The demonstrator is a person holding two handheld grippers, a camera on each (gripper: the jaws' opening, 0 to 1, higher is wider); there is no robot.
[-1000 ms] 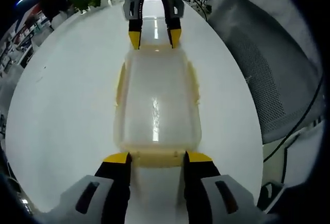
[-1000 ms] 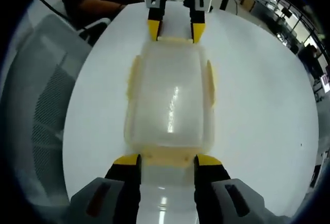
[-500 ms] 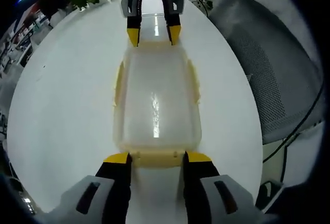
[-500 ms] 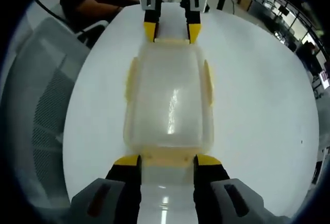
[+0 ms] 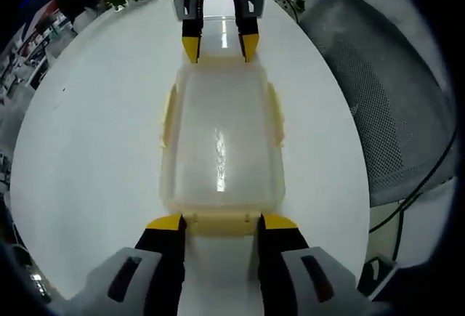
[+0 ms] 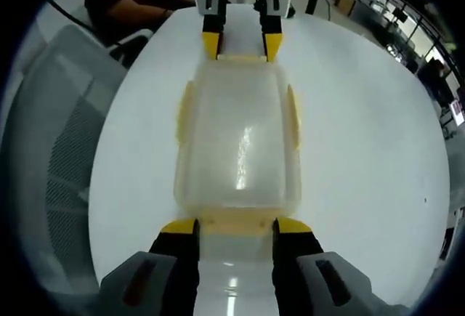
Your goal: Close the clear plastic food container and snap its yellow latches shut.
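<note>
Container (image 5: 220,142) lies lengthwise between the grippers — left gripper (image 5: 219,223) and right gripper (image 6: 235,227), fingers open, each straddling an end latch.

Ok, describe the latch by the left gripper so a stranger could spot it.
On the round white table lies a clear container, lid on. The latch is the yellow flap on its short end, between the left gripper tips; the side latches run along the long edges.

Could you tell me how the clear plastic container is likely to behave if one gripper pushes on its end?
The container looks empty and thin-walled, so probably light. Resting on the smooth, glossy white table, it would likely slide rather than tip, being low and wide. The left hand-held gripper and right hand-held gripper at opposite ends should brace it.
</note>
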